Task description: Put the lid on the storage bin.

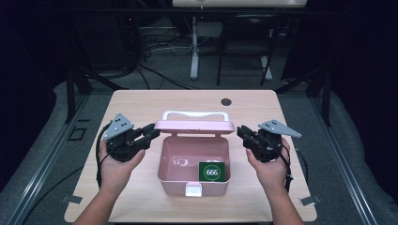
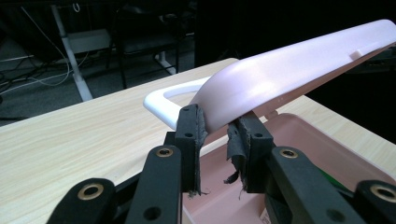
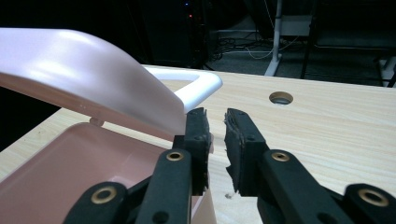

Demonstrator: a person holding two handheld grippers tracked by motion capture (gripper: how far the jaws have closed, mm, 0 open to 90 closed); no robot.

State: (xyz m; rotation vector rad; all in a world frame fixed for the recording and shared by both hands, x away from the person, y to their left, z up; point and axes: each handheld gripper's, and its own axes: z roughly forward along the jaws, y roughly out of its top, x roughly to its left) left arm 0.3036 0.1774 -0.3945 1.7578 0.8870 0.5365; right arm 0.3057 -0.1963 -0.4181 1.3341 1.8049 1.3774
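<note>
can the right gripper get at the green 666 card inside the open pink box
Probably yes: the pink plastic box's lid is raised, the green card lies uncovered at the near right corner, and the right gripper hovers beside that side.

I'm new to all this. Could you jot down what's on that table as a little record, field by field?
Table: light wooden top
Box: pink box, open
Lid: pink lid, raised, white handle behind it
Inside box: green card marked 666
Left gripper: at the lid's left end, lid edge between its jaws
Right gripper: beside the lid's right end, holding nothing
</note>
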